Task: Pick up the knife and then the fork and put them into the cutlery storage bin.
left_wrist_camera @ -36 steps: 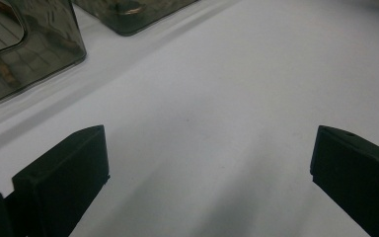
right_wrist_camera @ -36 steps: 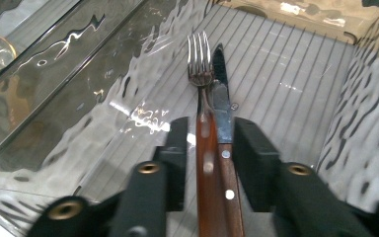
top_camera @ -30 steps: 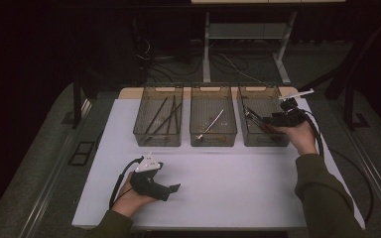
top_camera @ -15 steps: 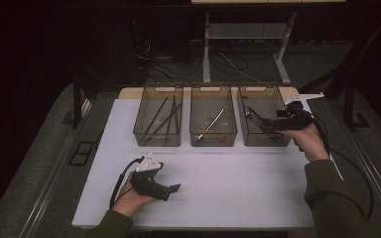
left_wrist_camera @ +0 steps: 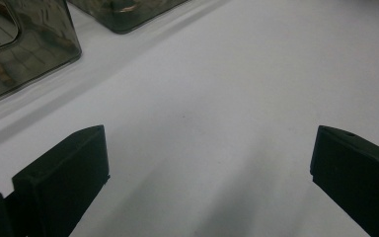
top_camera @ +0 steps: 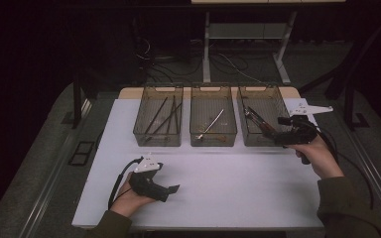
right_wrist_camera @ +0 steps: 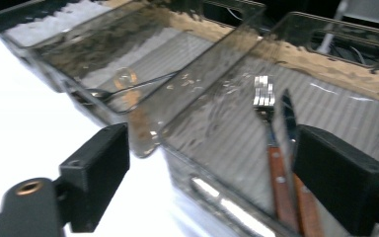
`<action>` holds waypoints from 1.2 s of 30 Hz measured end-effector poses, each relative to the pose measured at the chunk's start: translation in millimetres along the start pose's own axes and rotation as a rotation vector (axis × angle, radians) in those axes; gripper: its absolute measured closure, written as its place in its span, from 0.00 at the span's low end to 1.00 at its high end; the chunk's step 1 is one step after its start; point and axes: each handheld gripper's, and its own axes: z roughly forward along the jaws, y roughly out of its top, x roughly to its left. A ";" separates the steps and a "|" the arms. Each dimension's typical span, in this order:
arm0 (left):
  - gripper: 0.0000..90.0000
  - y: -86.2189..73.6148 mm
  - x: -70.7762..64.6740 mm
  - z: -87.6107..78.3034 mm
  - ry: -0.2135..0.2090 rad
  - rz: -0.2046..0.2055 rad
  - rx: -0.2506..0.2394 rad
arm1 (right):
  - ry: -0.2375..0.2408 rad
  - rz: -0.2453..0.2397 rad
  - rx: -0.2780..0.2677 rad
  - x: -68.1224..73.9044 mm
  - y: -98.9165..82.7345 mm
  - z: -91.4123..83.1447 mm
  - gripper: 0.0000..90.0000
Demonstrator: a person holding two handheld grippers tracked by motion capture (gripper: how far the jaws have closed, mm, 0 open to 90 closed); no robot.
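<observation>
Right tongs (right_wrist_camera: 212, 173), jaws just spreading, hover empty beside fork (right_wrist_camera: 271, 143) in right bin (right_wrist_camera: 325, 64).

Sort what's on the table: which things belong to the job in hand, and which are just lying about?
In the job:
- right gripper, jaws just opened, nothing between them
- right bin
- fork and knife with wooden handles, in that bin

Lying about:
- left gripper, open over the white tabletop
- middle bin with a spoon
- left bin with dark sticks
</observation>
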 end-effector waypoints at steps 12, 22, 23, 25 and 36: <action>0.00 -0.8 2.0 -3.9 -0.020 0.008 -0.013 | 0.060 -0.039 -0.041 30.2 -29.7 -14.4 0.15; 0.00 -0.5 0.8 -4.7 -0.029 0.014 -0.020 | 0.083 -0.084 -0.028 48.9 -55.4 -16.9 0.15; 0.00 -0.4 0.7 -4.8 -0.030 0.016 -0.019 | 0.088 -0.082 -0.028 50.4 -57.3 -17.7 0.15; 0.00 -0.5 0.8 -4.7 -0.031 0.016 -0.017 | 0.096 -0.077 -0.029 54.0 -61.4 -19.2 0.15; 0.00 -0.3 0.3 -4.6 -0.036 0.019 -0.020 | 0.118 -0.064 -0.039 70.1 -87.4 -21.4 0.15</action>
